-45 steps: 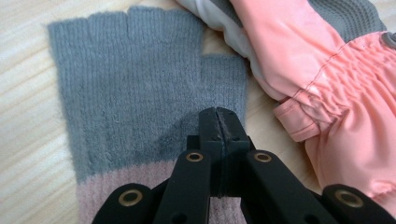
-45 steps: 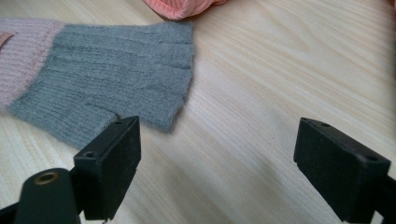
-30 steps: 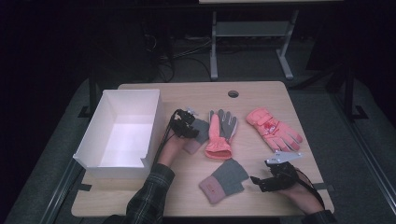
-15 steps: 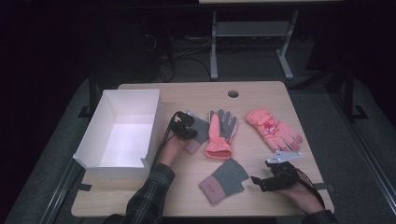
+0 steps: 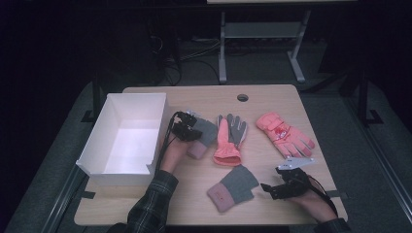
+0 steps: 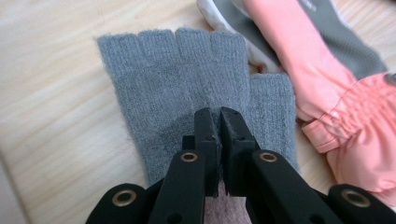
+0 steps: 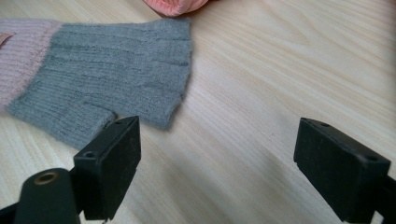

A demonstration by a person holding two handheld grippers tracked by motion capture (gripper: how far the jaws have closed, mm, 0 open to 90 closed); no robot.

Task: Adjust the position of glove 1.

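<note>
The left gripper (image 6: 219, 122) has just been closing and now pinches a fold of knit in the middle of the grey fingerless glove (image 6: 187, 88), which lies on the table (image 5: 272, 104) just beside the white box (image 5: 124, 99) and touches the pink-and-grey glove (image 6: 322, 79). The bite looks small, so the wool may slip free on the lift, and the neighbouring glove may drag along where the two overlap. The right gripper (image 7: 219, 158) hangs with its jaws wide apart beside the second grey glove (image 7: 112, 70), holding nothing; it could snag that edge if moved carelessly
</note>
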